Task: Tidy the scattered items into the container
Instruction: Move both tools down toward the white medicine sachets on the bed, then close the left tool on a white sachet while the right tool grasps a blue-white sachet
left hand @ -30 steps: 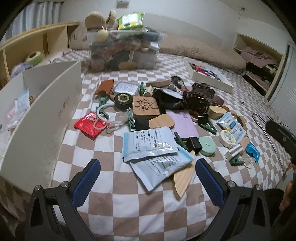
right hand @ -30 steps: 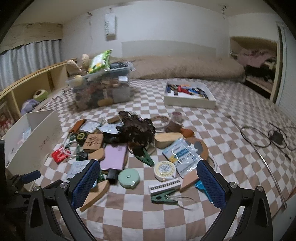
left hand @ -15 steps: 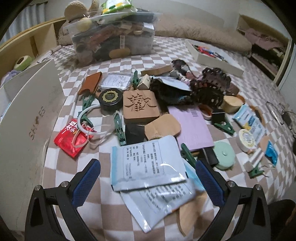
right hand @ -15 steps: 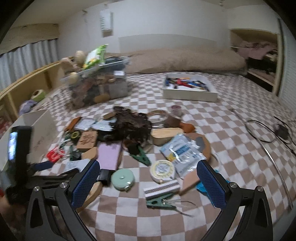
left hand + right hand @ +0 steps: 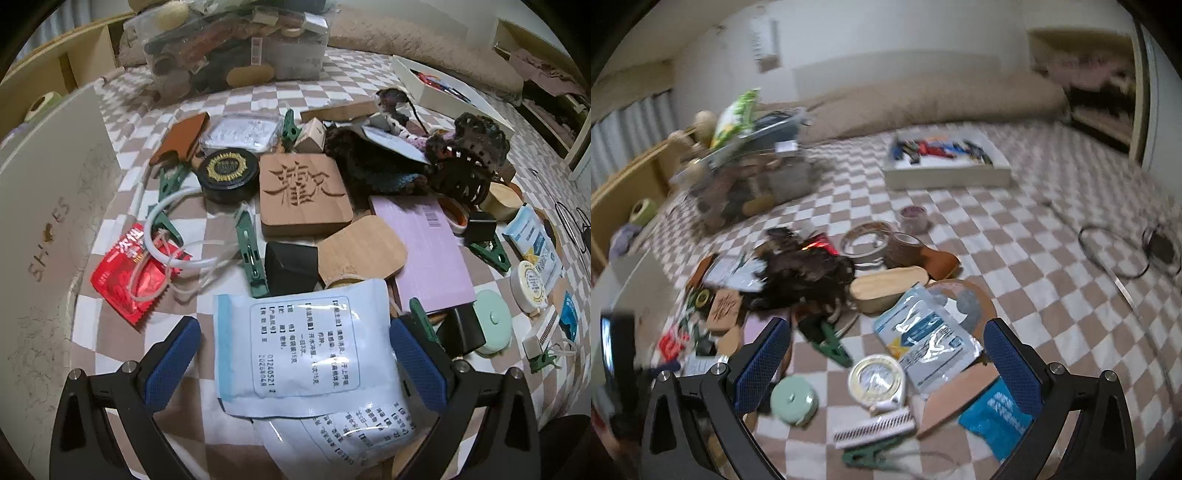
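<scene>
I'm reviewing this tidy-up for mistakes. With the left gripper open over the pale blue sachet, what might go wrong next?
1. The left gripper straddles the top blue sachet, which overlaps a second sachet; both might lift together.
2. A green clip sits against the right finger and could get caught.
3. The flat, slick sachet may slip.

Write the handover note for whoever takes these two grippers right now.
Left gripper: open, empty, low over the pale blue sachet.
Right gripper: open, empty, above the round white tin.
White shoe box, apparently the container, stands at the left edge of the pile.
Done: nothing picked up that shows.
Left: the whole scatter on the checkered bedspread, including the carved wooden block, red packet and green clips.
</scene>
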The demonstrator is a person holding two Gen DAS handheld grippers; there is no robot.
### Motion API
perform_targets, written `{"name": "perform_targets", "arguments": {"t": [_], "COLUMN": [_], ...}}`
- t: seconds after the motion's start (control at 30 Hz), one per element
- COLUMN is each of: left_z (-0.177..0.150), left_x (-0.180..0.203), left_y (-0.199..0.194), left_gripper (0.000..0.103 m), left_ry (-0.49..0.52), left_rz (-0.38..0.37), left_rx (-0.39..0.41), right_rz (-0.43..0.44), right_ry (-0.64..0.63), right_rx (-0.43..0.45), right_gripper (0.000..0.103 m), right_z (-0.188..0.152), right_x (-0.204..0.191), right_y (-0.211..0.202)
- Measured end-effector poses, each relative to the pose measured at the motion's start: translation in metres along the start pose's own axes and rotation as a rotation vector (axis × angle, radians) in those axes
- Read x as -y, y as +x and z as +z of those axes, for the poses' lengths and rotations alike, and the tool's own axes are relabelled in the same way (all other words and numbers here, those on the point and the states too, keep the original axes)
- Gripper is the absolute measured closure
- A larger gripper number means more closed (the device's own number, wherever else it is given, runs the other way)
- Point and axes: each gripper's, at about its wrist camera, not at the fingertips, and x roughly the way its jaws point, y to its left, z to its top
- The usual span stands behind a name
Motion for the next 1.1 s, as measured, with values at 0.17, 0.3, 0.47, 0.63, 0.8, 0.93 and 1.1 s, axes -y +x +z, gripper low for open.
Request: {"name": "perform_targets", "arguments": {"t": [0.17, 0.3, 0.47, 0.63, 0.8, 0.93, 1.1], "left_z": [-0.002, -0.009, -0.015, -0.015, -0.016, -0.018, -0.015], "left_x": [-0.014, -0.006, 0.002, -0.001, 0.001, 0.002, 0.001], "left_y": [0.007, 0.007, 0.009, 0.009, 0.008, 0.008, 0.009], "left_gripper": [0.0, 0.0, 0.0, 0.0, 0.0, 0.0, 0.0], "left_ry": [-0.067, -0.016, 0.043, 0.024, 0.023, 0.024, 0.016], "left_rz": [-0.074, -0.037, 0.019, 0.011, 0.015, 0.017, 0.007], "left_rx": [-0.034, -0.011, 0.01, 0.007, 0.016, 0.016, 0.015], "right_rz": [-0.067, -0.063, -0.071, -0.081, -0.096, -0.098, -0.151], "right_ry": [-0.006, 0.014, -0.061, -0.073, -0.103, -0.126, -0.209], "right_rx": [-0.031, -0.078, -0.112, -0.149, -0.199, -0.235, -0.242], "right_gripper": [0.0, 0.0, 0.0, 0.0, 0.0, 0.0, 0.001], "right_z": [0.007, 0.004, -0.007, -0.009, -0.012, -0.015, -0.018], "right_x": [0.013, 0.02, 0.012, 0.007, 0.004, 0.004, -0.002], "right_y": [0.027, 0.043, 0.051, 0.063, 0.077, 0.087, 0.096]}}
